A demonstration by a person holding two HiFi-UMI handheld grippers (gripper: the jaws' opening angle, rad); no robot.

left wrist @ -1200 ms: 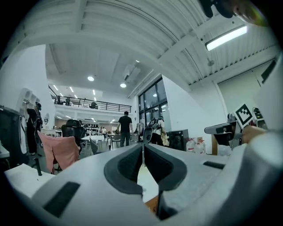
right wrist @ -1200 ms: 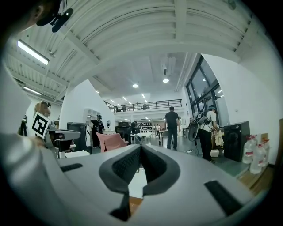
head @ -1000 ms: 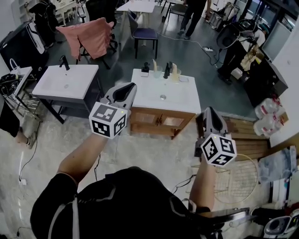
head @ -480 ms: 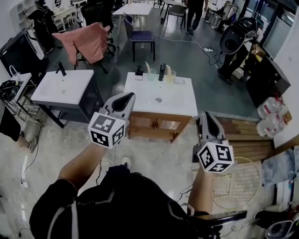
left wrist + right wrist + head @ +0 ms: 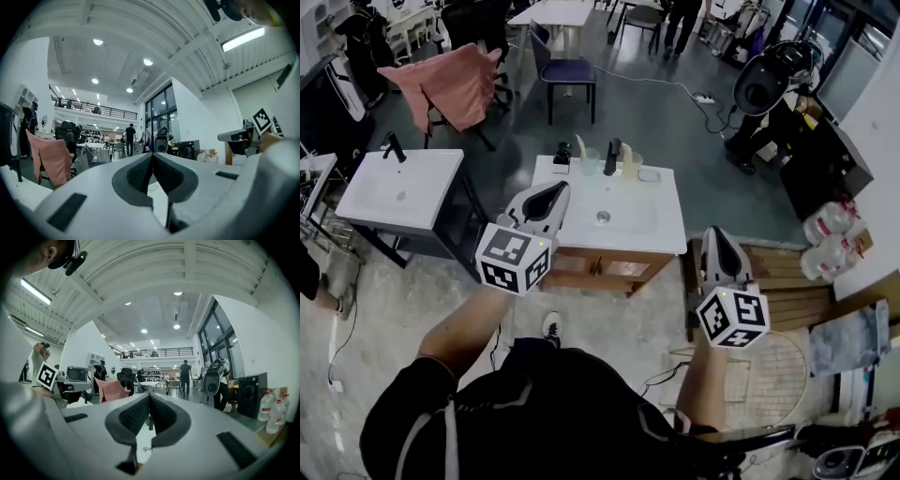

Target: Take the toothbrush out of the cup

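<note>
Both grippers have come forward toward the white-topped table (image 5: 661, 225) since the earlier frame. The person has stepped closer with them, and a shoe (image 5: 551, 326) now shows on the floor below the table's wooden cabinet front. The second white basin unit (image 5: 398, 187) has slid toward the left edge of the head view.

The left gripper (image 5: 555, 187) points level at the table. In the head view its tip overlaps the table's near left corner, though it is well short of the things at the far edge. Its jaws are pressed together with nothing between them. The right gripper (image 5: 713, 234) is held off the table's near right corner, over the floor beside some wooden boards (image 5: 787, 281). Its jaws are also together and empty.

The toothbrush (image 5: 579, 147), pale and slim, stands upright in a clear cup (image 5: 589, 162) at the far edge of the table, just left of the black faucet (image 5: 612, 156). A small black item (image 5: 562, 156) sits left of that cup. A second cup (image 5: 633, 161) with something pale in it stands just right of the faucet. Neither gripper touches any of them.

Beyond the table, a pink cloth (image 5: 455, 84) hangs over a chair at far left, and water bottles (image 5: 825, 244) stand at right.
</note>
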